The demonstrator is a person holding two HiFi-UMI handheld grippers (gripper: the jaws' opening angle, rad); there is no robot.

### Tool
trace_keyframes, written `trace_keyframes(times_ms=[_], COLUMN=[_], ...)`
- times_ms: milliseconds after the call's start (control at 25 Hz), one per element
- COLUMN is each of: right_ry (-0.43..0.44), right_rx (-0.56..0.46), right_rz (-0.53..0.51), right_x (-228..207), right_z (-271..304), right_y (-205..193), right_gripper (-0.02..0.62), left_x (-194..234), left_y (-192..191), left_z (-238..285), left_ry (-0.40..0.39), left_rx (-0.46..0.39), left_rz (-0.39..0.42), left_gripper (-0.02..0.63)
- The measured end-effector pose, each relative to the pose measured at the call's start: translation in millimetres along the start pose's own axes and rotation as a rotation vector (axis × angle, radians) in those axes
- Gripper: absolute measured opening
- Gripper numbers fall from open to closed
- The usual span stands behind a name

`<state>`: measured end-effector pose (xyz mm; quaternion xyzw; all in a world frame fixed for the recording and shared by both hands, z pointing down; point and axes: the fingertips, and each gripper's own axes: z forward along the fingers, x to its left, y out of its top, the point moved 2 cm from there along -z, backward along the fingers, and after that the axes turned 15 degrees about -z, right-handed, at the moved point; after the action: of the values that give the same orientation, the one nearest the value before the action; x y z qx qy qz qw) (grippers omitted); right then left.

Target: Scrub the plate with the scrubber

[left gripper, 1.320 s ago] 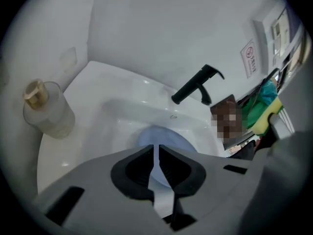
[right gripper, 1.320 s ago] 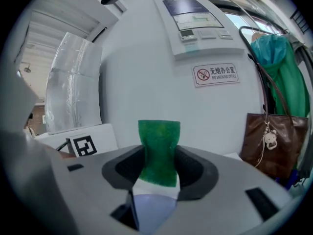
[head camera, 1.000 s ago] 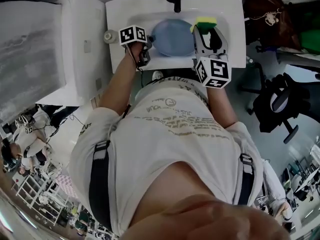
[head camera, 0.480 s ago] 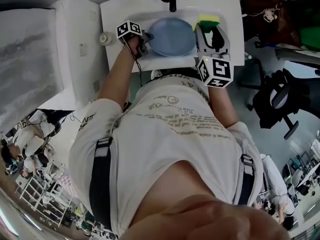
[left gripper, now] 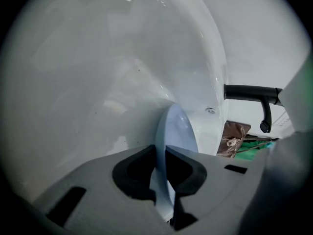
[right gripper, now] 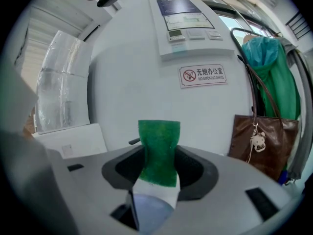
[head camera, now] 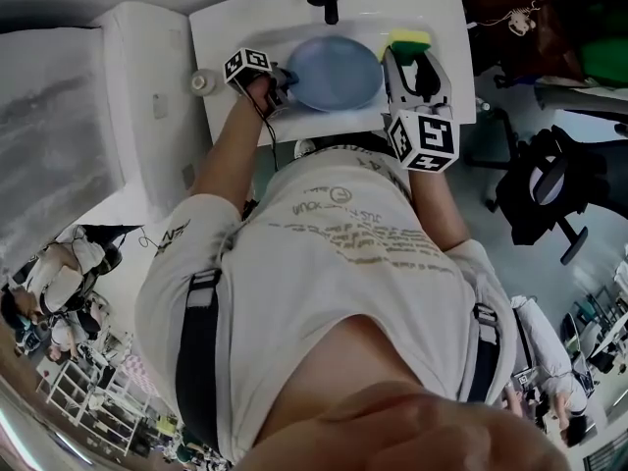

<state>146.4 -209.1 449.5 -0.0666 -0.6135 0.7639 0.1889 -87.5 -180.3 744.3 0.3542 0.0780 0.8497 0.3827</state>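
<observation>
Left tongs [left gripper: 161, 151], just closing, apparently pinch plate [left gripper: 179, 127]; right tongs [right gripper: 159, 154] clamp scrubber [right gripper: 159, 135].

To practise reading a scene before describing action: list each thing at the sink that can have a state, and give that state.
left gripper: jaws have just been closing, shut on the plate rim.
right gripper: shut on the scrubber.
plate: in the sink, held by its rim.
scrubber: squeezed between the jaws, clear of the plate.
tap: no water seen running.
</observation>
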Motion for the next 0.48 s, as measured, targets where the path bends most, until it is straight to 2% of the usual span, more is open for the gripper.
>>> trace_keyframes(times_ms=[240, 480], right_ry=[-0.002, -0.003], right_rx=[0.002, 0.003], right_rz=[-0.003, -0.011], right_x=[5.7, 14.5], right_z=[-3.3, -7.8], right_y=[0.4, 1.9], right_gripper=[0.199, 0.198], left_x=[-4.1, -11.7], left_y=[-3.8, -11.2], left_z=[-7.2, -24.7], left_ry=[-0.029, -0.076], left_rx=[-0.024, -0.051], left_rz=[0.032, 0.105], left_gripper=[0.051, 0.051])
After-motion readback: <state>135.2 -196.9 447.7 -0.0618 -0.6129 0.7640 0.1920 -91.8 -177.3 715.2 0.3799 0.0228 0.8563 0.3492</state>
